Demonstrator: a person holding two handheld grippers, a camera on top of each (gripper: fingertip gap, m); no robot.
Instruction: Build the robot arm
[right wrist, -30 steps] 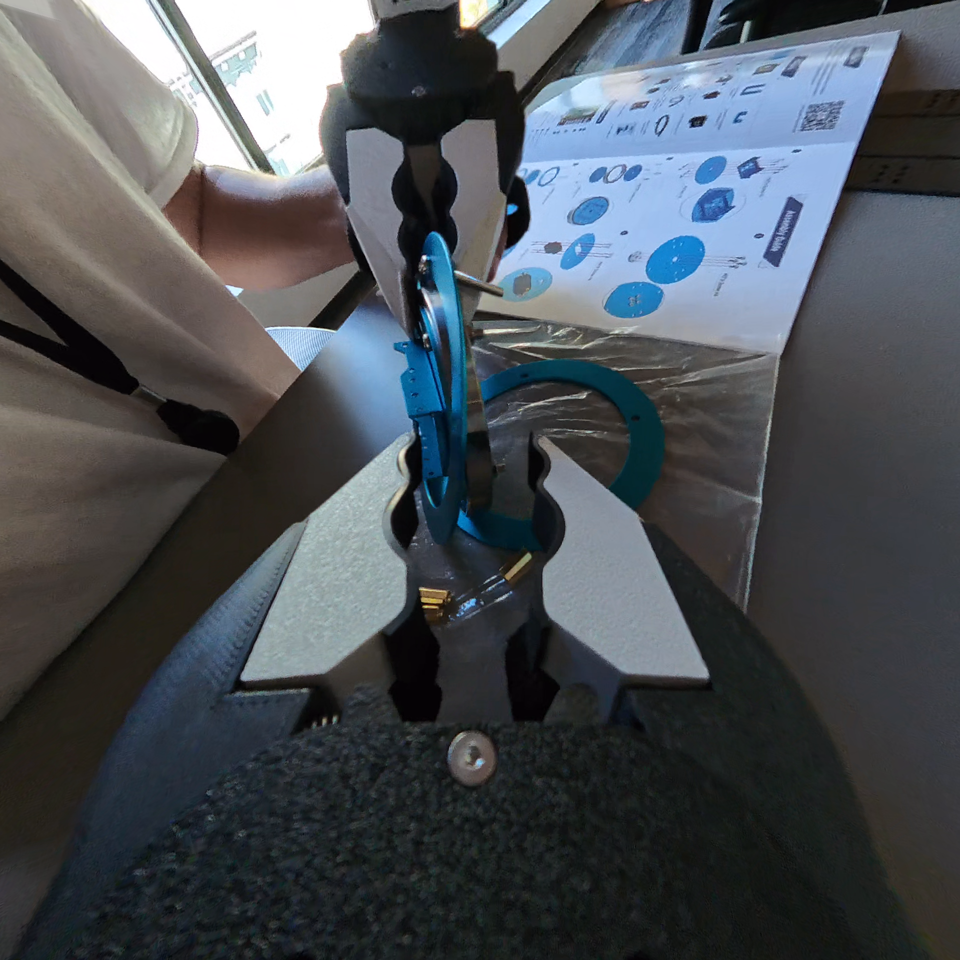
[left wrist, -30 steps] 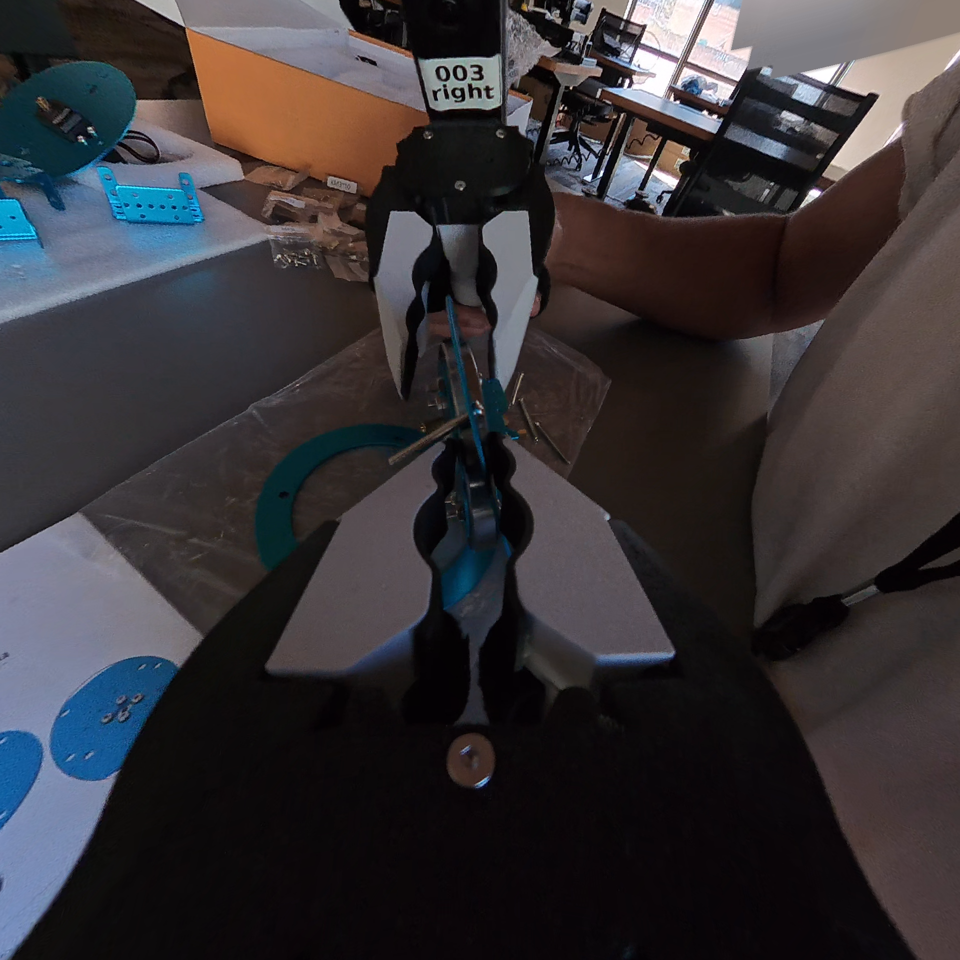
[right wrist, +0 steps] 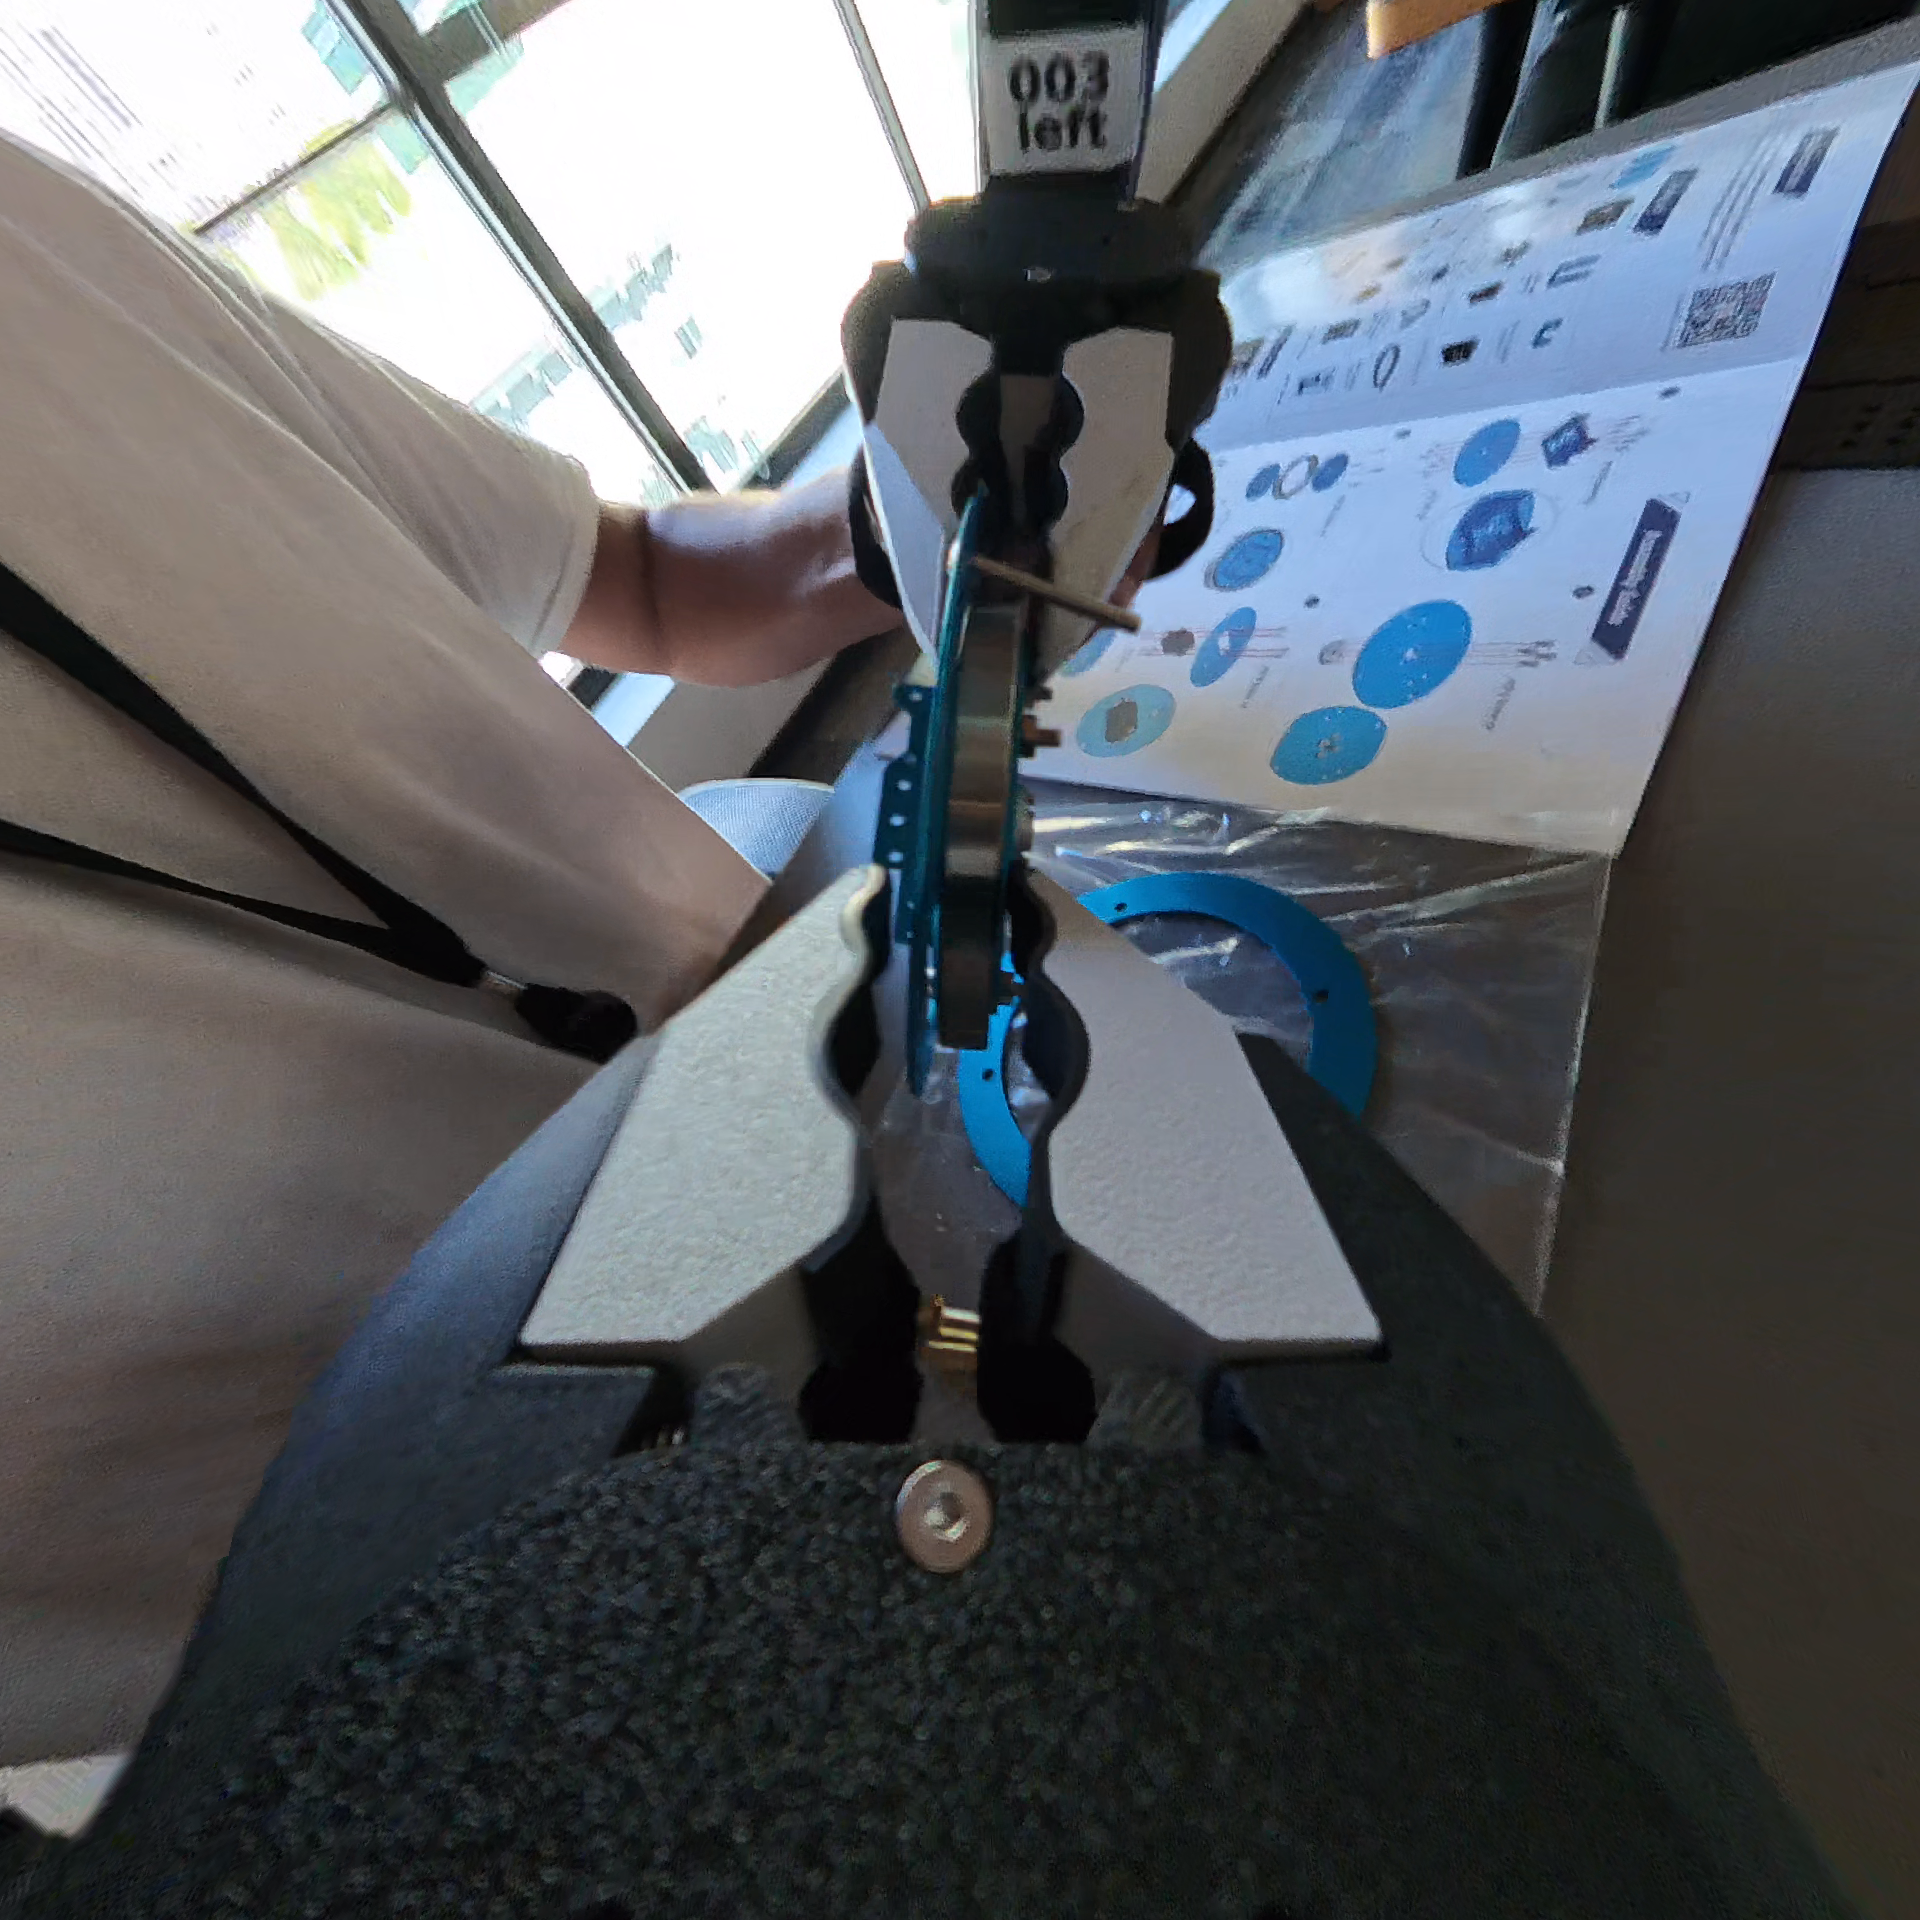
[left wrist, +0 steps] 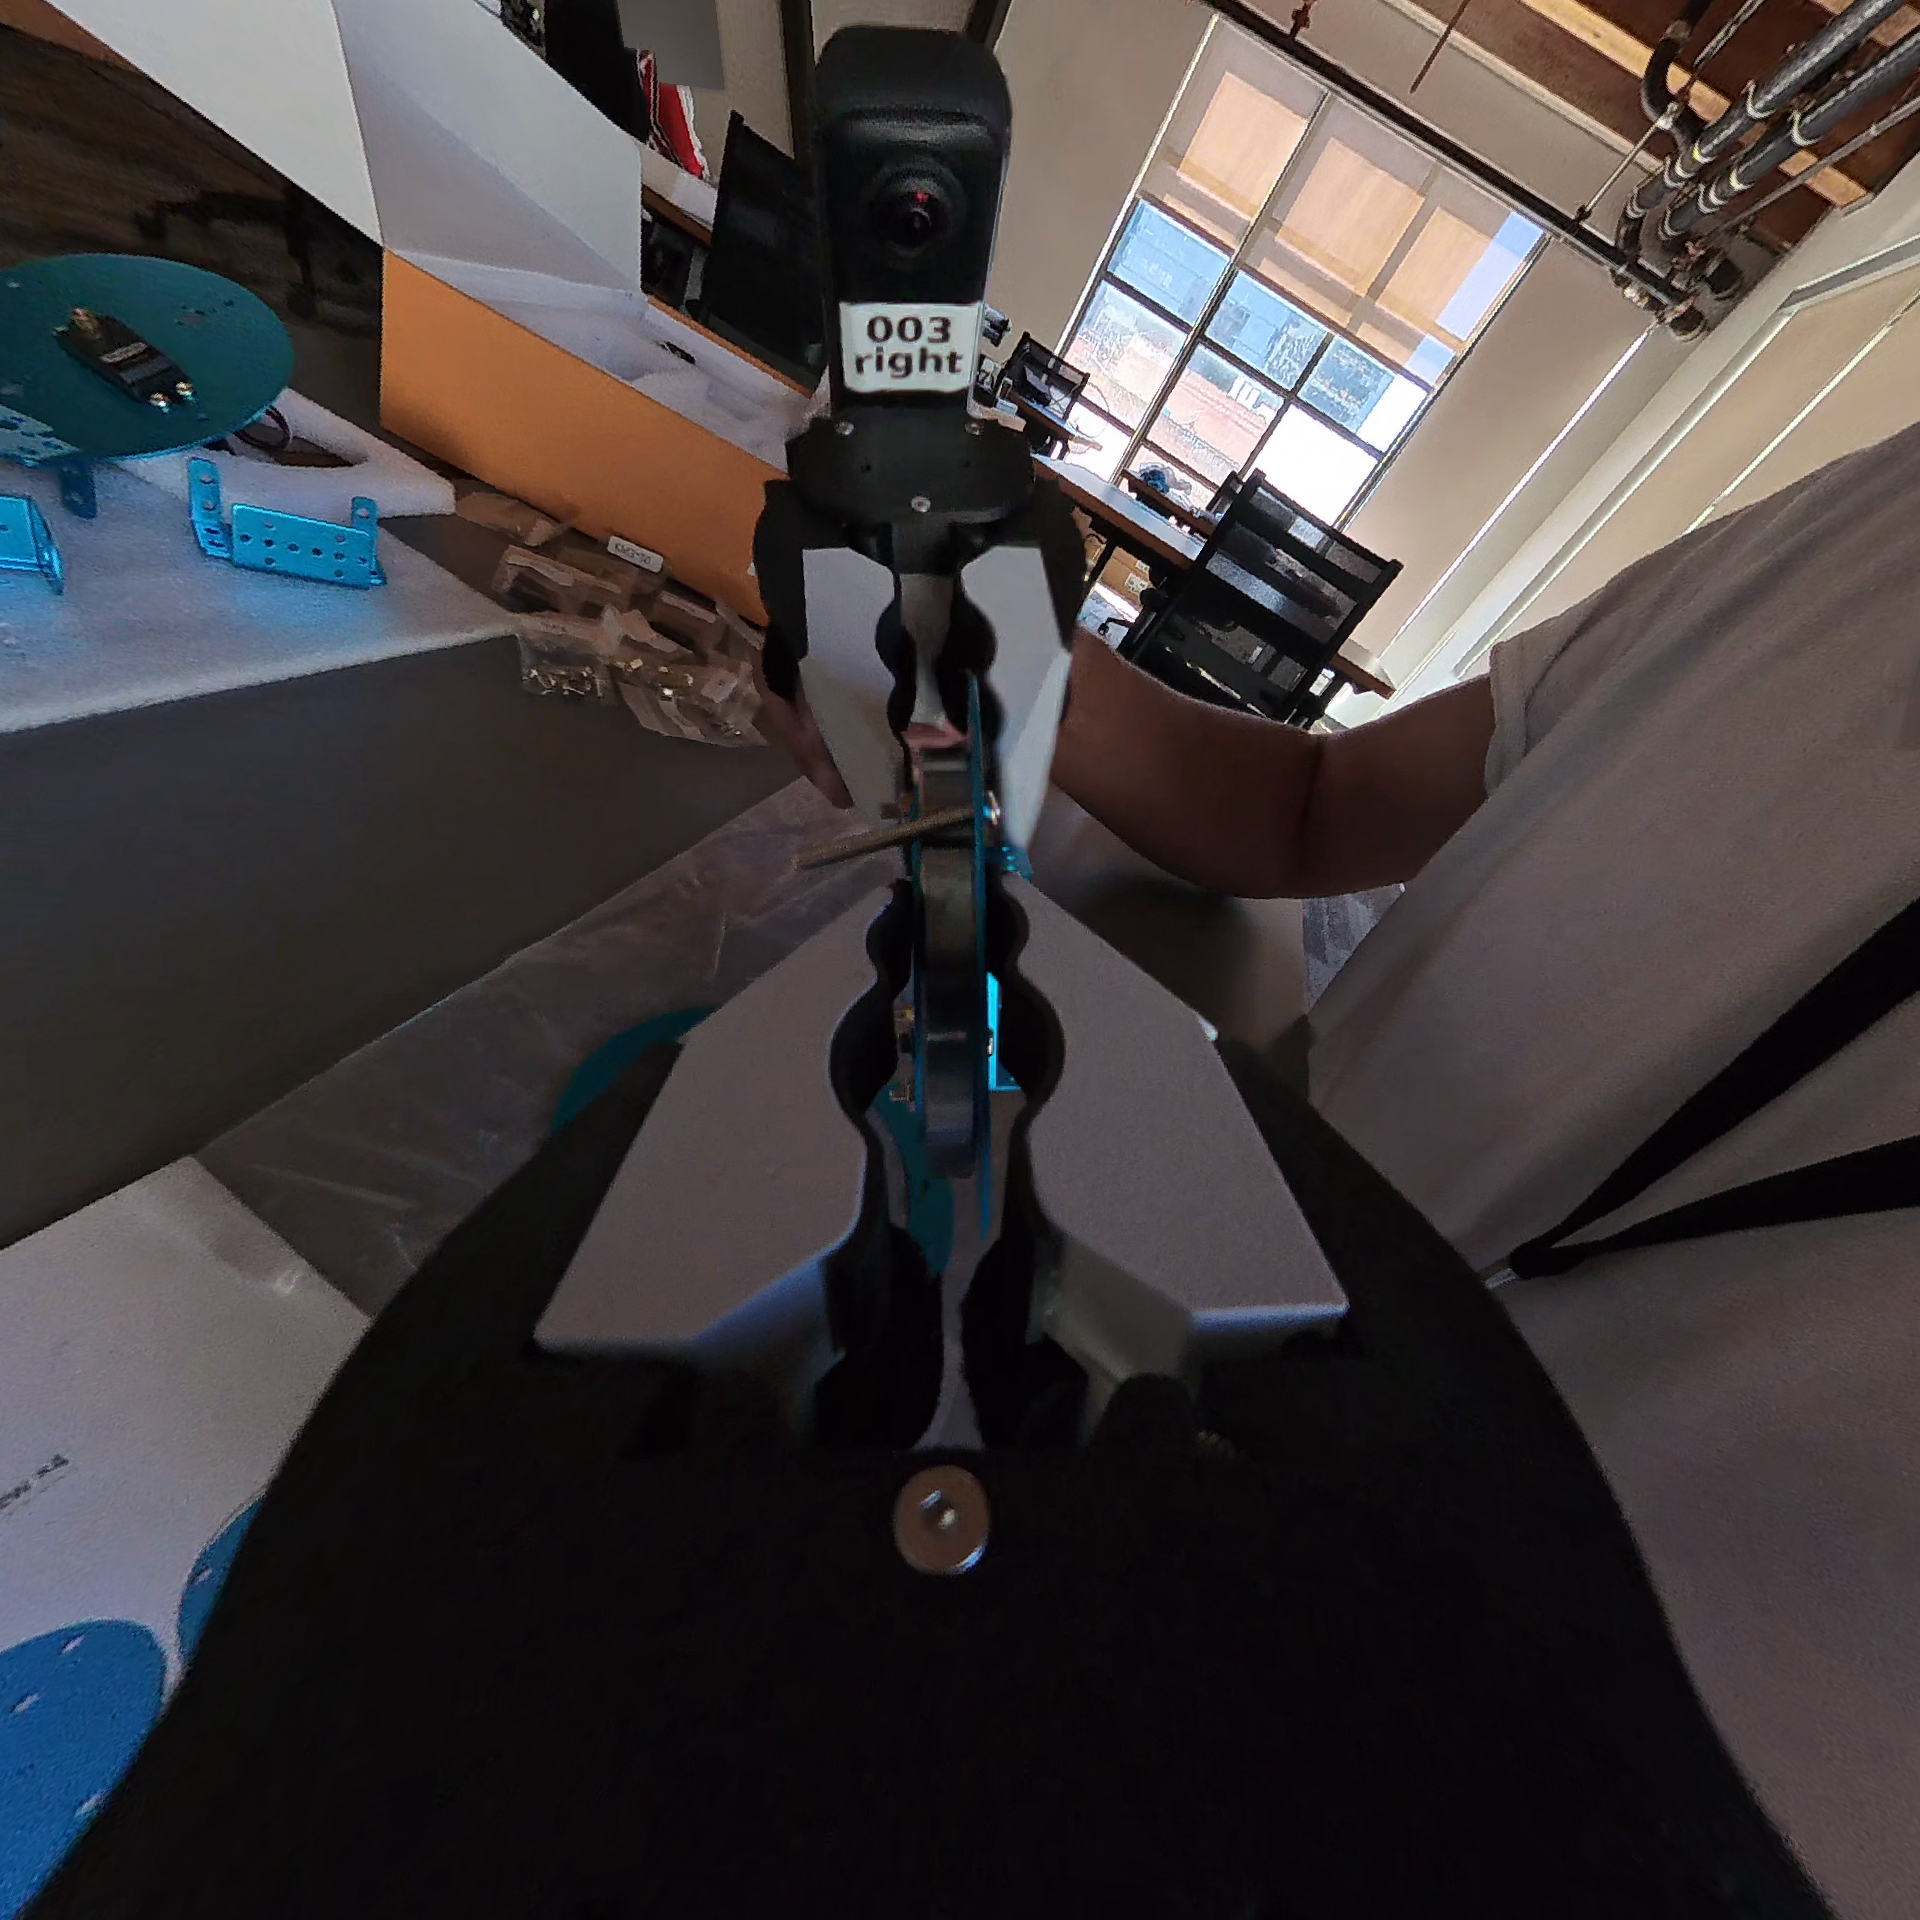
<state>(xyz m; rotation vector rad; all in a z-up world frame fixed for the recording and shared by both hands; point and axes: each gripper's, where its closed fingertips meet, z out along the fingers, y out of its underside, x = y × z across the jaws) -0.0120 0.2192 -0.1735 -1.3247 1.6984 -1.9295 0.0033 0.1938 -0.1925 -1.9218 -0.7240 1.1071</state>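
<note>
A blue disc assembly (left wrist: 961,987) with a dark bearing ring is held edge-on in the air between my two grippers. A long screw (left wrist: 862,847) sticks out of its side. My left gripper (left wrist: 951,914) is shut on the near edge of the assembly. My right gripper (left wrist: 935,769) faces it and is shut on the far edge. In the right wrist view the assembly (right wrist: 971,790) stands between my right gripper (right wrist: 956,894) and the left gripper (right wrist: 1013,509), with the screw (right wrist: 1060,594) near the top. A loose blue ring (right wrist: 1304,940) lies below on a clear plastic sheet (right wrist: 1455,914).
A printed instruction sheet (right wrist: 1507,499) lies beyond the plastic. Blue brackets (left wrist: 291,540) and a teal disc with a servo (left wrist: 135,353) sit on white foam at the left. An orange and white box (left wrist: 540,395) and small hardware bags (left wrist: 634,655) lie behind. A person's arm (left wrist: 1247,790) is at the right. The tips of one gripper are about 4 centimeters away from the tips of the other.
Both grippers have risen and tilted upward with the assembly still held between them. The blue ring and the plastic sheet now lie lower in both views.
</note>
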